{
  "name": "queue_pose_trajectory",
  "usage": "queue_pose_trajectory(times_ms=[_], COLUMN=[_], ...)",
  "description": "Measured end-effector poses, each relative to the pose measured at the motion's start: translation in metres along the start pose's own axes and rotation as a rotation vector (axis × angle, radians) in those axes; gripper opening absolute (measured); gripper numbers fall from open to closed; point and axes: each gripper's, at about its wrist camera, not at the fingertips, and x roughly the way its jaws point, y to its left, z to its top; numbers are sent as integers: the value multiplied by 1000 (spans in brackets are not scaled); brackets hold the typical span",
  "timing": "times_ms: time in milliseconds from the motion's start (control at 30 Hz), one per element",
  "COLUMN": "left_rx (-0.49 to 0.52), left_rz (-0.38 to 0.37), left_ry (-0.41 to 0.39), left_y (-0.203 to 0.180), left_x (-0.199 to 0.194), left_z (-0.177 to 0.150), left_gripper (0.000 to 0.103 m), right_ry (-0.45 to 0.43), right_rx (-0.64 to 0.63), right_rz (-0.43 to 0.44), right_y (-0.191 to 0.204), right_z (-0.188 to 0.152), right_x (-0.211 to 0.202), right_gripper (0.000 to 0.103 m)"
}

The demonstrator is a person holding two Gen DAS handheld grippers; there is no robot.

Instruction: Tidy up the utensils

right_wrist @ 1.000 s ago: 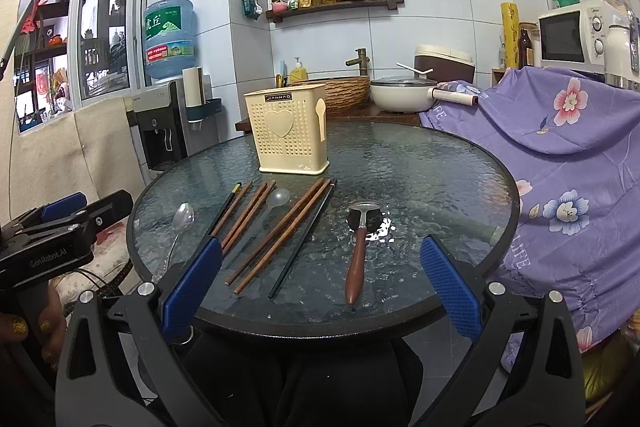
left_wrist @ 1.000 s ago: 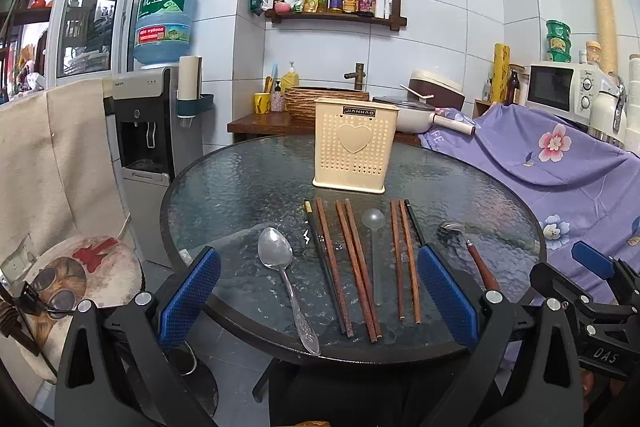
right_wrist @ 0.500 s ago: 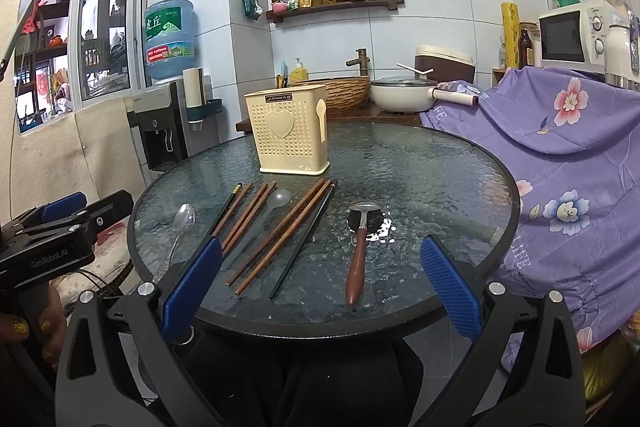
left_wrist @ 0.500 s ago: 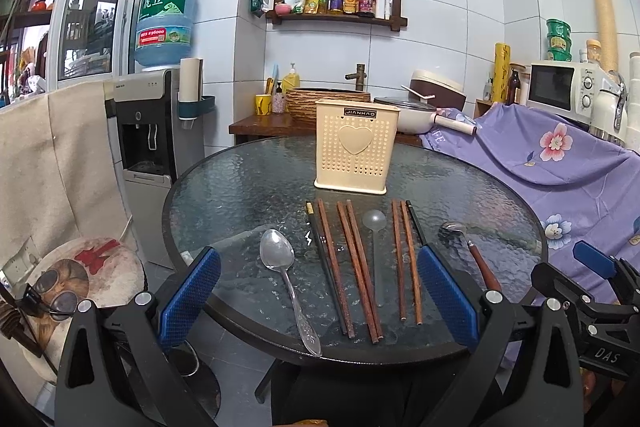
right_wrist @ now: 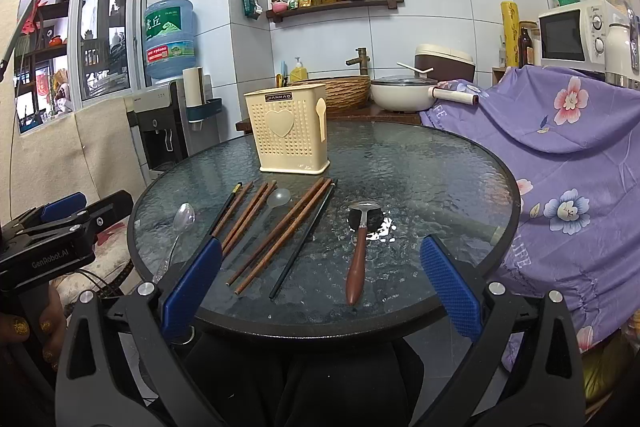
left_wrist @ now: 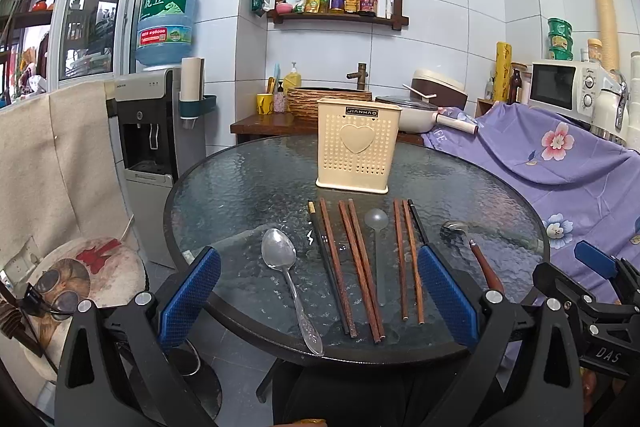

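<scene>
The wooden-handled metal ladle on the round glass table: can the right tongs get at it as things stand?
Probably yes. The wooden-handled metal ladle lies alone, its handle pointing toward the open right tongs, apart from the black chopstick; nothing lies between.

Cream holder [left_wrist: 358,146]; perhaps translucent spoon [left_wrist: 376,227].

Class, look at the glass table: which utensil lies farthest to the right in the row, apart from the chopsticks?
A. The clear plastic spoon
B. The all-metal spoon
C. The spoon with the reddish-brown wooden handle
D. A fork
C: the wooden-handled spoon lies alone at the right of the row, past the black chopstick, while the all-metal spoon lies at the left end.
</scene>
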Motion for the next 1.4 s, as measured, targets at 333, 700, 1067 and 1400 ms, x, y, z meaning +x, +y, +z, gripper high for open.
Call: queue_pose_trajectory(times_ms=[333,700,1067,1400], left_rx=[0,1,1,0], left_rz=[-1,-1,-1,3], left_ry=[1,2,2,8], left_y=[1,1,1,5], left_x=[1,1,1,2], left_z=[0,1,1,0], left_gripper=[97,97,97,97], right_ry=[0,0,1,3], right_rx=[0,-1,0,0], right_rz=[0,0,1,-1], right_y=[0,0,0,0], right_z=[0,0,1,1], right_x=[0,0,-1,0], right_gripper=[98,98,98,98])
